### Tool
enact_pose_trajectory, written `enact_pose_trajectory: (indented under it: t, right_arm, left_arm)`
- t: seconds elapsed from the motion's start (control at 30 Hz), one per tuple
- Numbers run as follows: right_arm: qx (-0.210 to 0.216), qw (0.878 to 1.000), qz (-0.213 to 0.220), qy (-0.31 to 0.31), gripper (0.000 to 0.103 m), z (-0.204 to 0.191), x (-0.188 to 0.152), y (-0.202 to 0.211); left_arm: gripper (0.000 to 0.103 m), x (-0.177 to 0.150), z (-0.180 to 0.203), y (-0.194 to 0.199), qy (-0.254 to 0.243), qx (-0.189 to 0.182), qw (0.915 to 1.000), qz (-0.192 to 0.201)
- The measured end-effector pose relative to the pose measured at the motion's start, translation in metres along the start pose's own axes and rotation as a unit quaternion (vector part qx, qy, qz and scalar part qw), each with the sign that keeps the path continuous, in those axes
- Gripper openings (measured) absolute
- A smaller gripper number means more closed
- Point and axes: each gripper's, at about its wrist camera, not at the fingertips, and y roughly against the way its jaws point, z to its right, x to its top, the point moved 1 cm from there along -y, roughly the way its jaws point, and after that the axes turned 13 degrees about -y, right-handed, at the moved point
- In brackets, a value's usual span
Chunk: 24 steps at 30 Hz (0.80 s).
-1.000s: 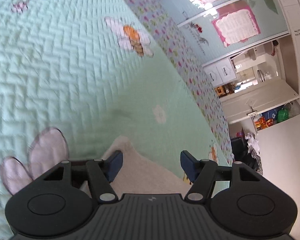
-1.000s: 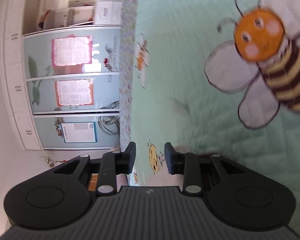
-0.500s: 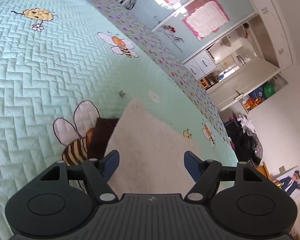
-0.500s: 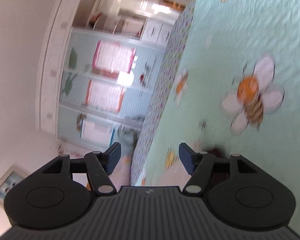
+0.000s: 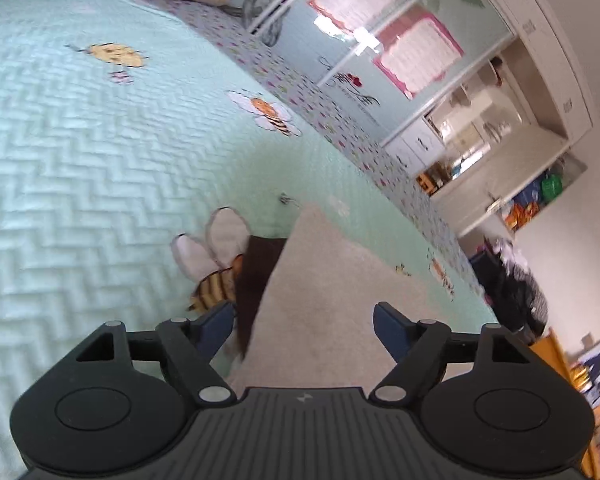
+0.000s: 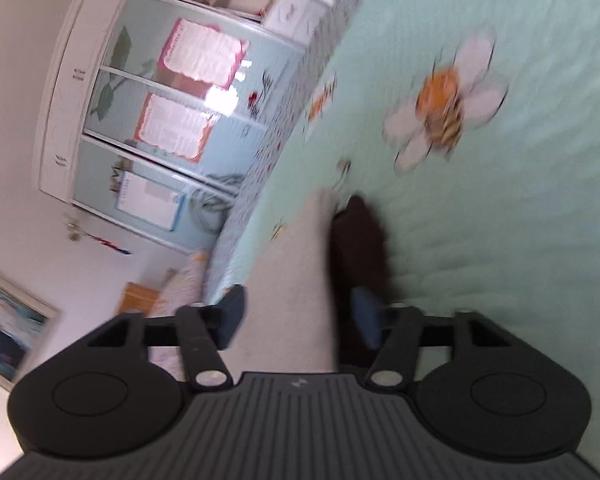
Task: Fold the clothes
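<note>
Bedspread (image 5: 100, 152): mint quilted cover with bee appliqués; serves as the work surface, fills 9 to 12 o'clock of the left wrist view.
Beige garment (image 5: 332, 288): lies flat on the bedspread, one corner pointing to 12 o'clock; edges look straight, so at least one fold appears done.
Dark brown garment (image 5: 256, 276): partly under the beige garment's 9 o'clock edge; fold state cannot be told.
Left gripper (image 5: 304, 320): jaws have just been opening; spread wide over the beige garment, pads pressing nothing.
Right gripper (image 6: 296, 312): jaws parted, empty, cloth beneath.
Remaining: further folds or stacking likely; final size not confirmed.
</note>
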Motion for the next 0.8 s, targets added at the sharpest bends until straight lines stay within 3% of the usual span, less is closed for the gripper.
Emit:
enact_pose_trajectory:
  t: [0.1,0.2,0.33,0.57,0.8]
  right_arm:
    - [0.017,1.0,-0.011,-0.009,0.073,0.012,-0.009,0.023]
    - [-0.003,0.999,-0.011,-0.036,0.077,0.032,-0.007,0.027]
    - [0.037,0.996,-0.013,-0.082,0.077,0.056,-0.003,0.038]
    - [0.062,0.991,-0.023,-0.116,0.079,0.061,0.005,0.036]
    - [0.048,0.993,-0.045,-0.093,0.084,0.045,0.024,0.001]
  left_arm:
    - [0.08,-0.01,-0.015,0.02,0.035,-0.008,0.9993,-0.01]
    - [0.084,-0.017,-0.034,0.034,0.07,-0.006,0.9973,-0.023]
    - [0.089,-0.026,-0.062,0.047,0.138,-0.019,0.9898,-0.03]
    - [0.09,-0.028,-0.085,0.023,0.213,-0.063,0.9743,-0.038]
    - [0.101,0.002,-0.074,-0.057,0.195,-0.083,0.9702,-0.117]
